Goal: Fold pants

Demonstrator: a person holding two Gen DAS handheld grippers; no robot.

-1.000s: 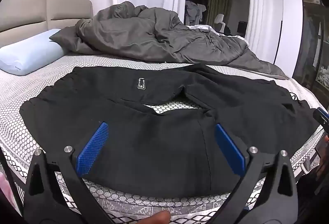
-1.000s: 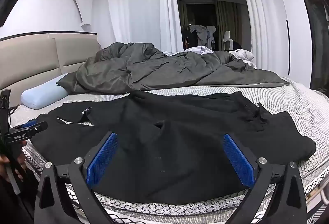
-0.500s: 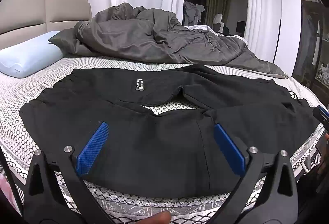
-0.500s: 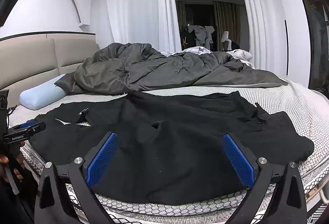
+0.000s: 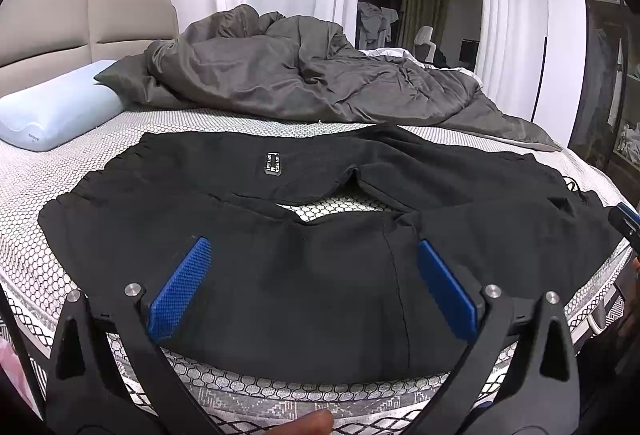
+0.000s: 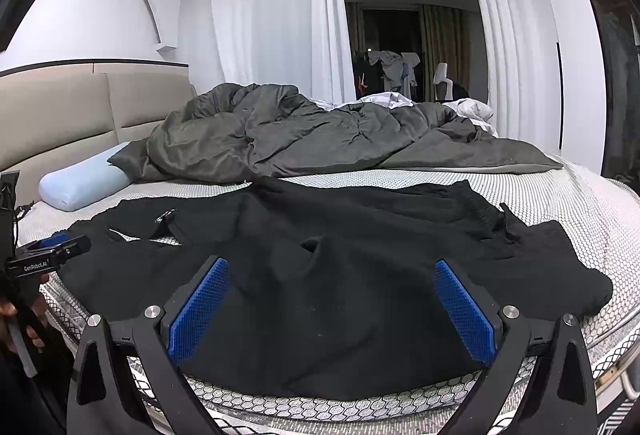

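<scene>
Pants are lying spread on the bed. Left gripper and right gripper are hanging wide open, holding nothing. Grabbing one layer might be bunching the cloth.

**Colours and patterns on and around the bed**

The pants are plain black, with a small black label bearing pale lettering. The mattress cover is white with a fine black honeycomb pattern; its side band carries a grey geometric motif. The duvet is dark grey and unpatterned. The pillow is pale blue. The headboard is beige with a dark top edge. The curtains are white. Both the left gripper and the right gripper have black frames with textured blue pads.
</scene>
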